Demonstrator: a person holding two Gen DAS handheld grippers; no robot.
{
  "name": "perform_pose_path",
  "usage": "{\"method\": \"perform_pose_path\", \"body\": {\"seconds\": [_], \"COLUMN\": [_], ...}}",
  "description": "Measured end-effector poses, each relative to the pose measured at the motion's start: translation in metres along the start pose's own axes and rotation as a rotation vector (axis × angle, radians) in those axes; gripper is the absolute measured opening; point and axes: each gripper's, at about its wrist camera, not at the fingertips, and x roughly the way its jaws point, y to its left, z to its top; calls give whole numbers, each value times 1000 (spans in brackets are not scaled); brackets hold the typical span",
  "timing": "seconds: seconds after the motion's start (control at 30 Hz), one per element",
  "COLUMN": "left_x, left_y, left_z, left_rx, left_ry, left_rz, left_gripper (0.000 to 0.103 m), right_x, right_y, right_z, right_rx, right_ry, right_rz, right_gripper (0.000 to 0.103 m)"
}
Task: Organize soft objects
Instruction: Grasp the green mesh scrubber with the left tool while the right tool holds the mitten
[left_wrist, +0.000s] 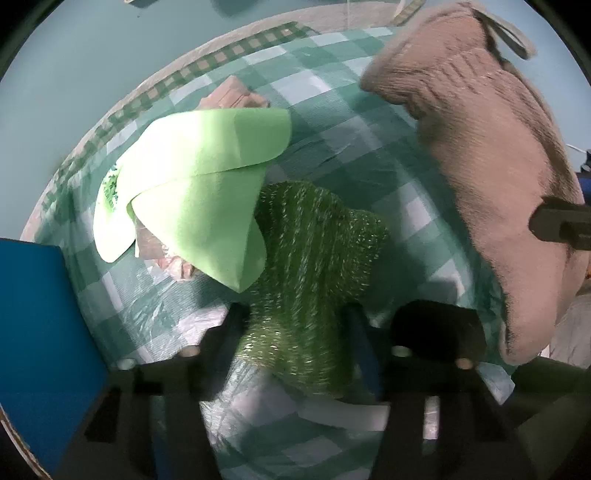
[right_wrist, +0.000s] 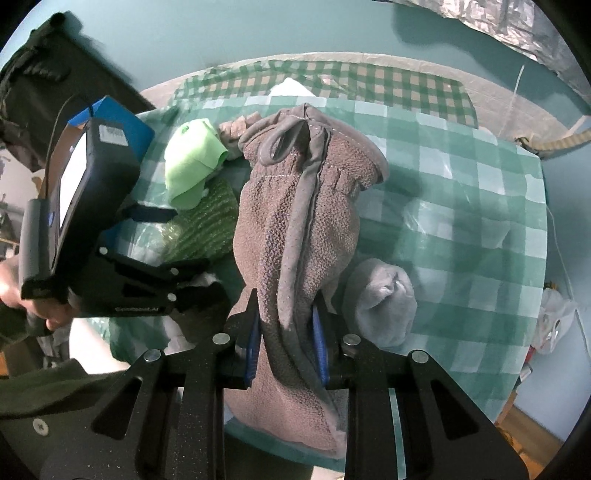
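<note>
In the left wrist view, a dark green ribbed cloth (left_wrist: 310, 280) is seen clamped between the jaws of the left gripper (left_wrist: 295, 332), its free end trailing forward over the green-and-white checked tablecloth (left_wrist: 369, 147). Just beyond it a light green foam sheet (left_wrist: 199, 177) lies folded over a pinkish item that is mostly hidden. A blue box (left_wrist: 37, 332) is seen at the left edge, and a brown fleece glove (left_wrist: 480, 147) hangs across the right side, held from out of frame. In the right wrist view, the same brown fleece glove (right_wrist: 295, 221) is gripped low down by the right gripper (right_wrist: 288, 339), the blue pads closed on its fabric and the cuff with its loop pointing away. A pale grey rolled cloth (right_wrist: 384, 295) rests on the table just beside the glove, and the left gripper (right_wrist: 207, 284) is seen at the left over the green cloth. For the step in hand, judged to be carrying both soft pieces to a common place, each grip is best kept firm and the pieces lifted clear of the tablecloth so that nothing is dragged or the foam sheet disturbed.
</note>
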Motion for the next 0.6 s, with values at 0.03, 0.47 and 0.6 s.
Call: {"method": "perform_pose_path", "body": {"seconds": [0.03,0.47,0.6], "left_x": [-1,-33,-47], "left_y": [-1,-7,-3], "left_z": [-1,-20,-27], "left_rx": [2,-5,-28], "left_ry": [-5,-73,-101], "left_rz": [-5,-19,-17], "left_gripper": [34,13,13], "right_x": [-1,-10,-16], "right_y": [0,2,3], "right_z": [1,2,3], "right_rx": [2,20,25], "right_ry": [-2,-22,-32], "right_rz": [1,3,-1], "right_gripper": [23,23,23]}}
